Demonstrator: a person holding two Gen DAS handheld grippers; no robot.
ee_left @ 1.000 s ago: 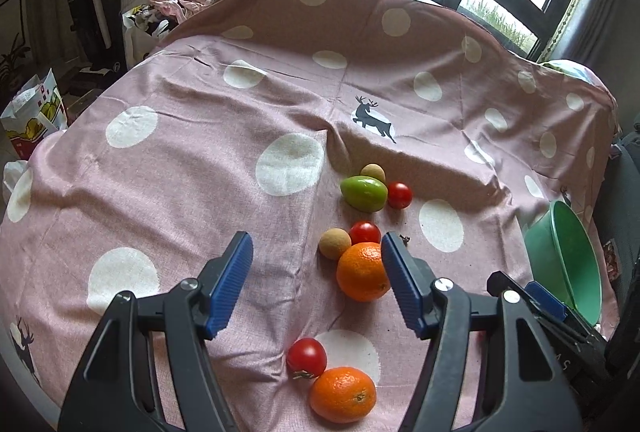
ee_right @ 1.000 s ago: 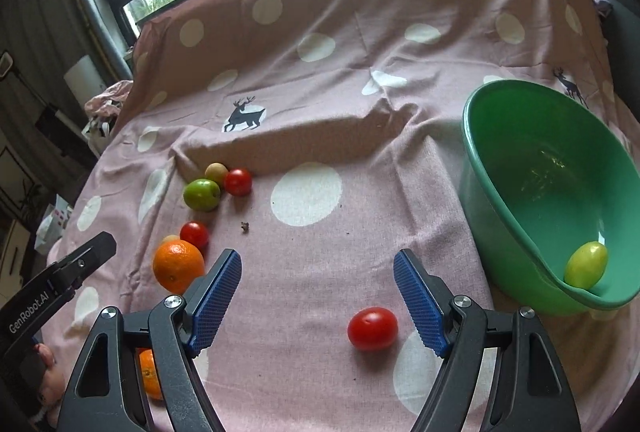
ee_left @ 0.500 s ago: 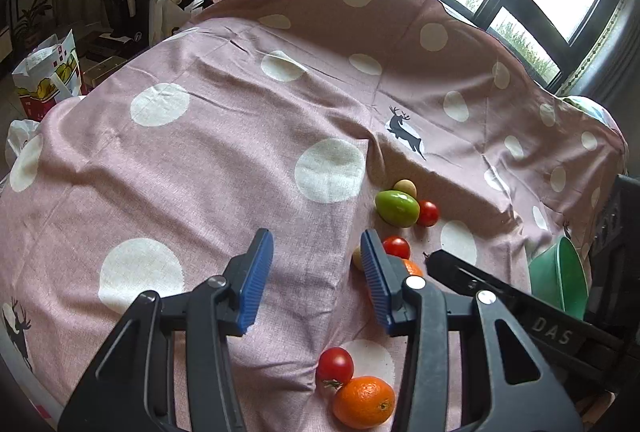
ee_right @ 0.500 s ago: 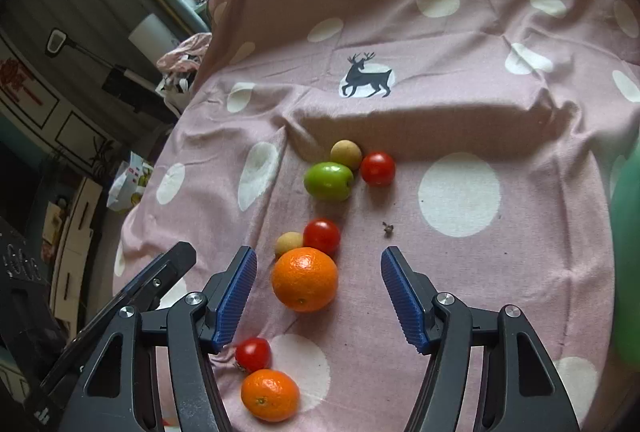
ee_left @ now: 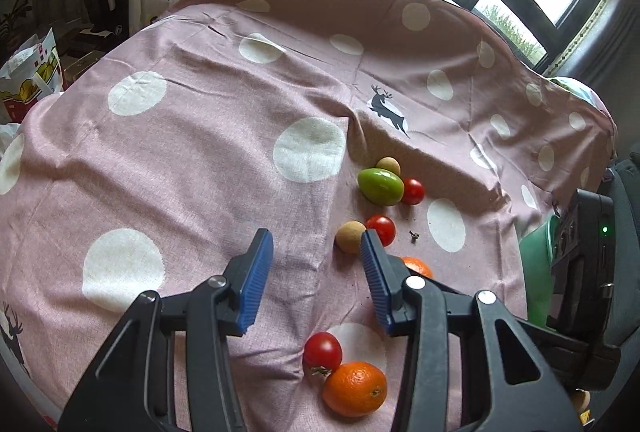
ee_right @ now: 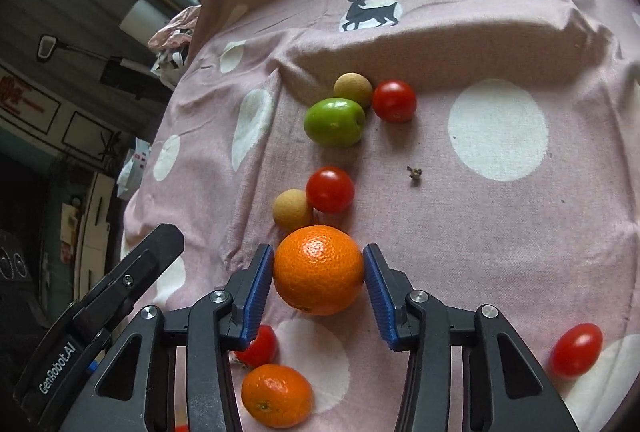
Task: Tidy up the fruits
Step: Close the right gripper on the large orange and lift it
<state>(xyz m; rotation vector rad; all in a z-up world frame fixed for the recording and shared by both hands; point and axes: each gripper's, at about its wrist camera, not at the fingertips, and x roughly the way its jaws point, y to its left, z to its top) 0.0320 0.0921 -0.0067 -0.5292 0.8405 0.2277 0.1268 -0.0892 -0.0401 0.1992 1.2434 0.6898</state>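
Right tongs (ee_right: pixel 319 268), angled down, have just closed gripping the orange (ee_right: pixel 319 269); left tongs (ee_left: pixel 316 272) released.

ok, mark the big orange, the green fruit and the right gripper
big orange (ee_right: pixel 319 269): right wrist view, middle of peel
green fruit (ee_right: pixel 334 121): right wrist view, centre of skin
right gripper (ee_right: pixel 319 266): right wrist view, midway between fingertips

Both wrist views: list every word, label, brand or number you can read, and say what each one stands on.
"GenRobot.AI": white lettering on the black arm of the left gripper, seen in the right wrist view.
Red characters on a wall sign at the left edge of that view: too blurred to read.
Print on the paper bag in the left wrist view: pictures only, no readable text.
Nothing else legible.
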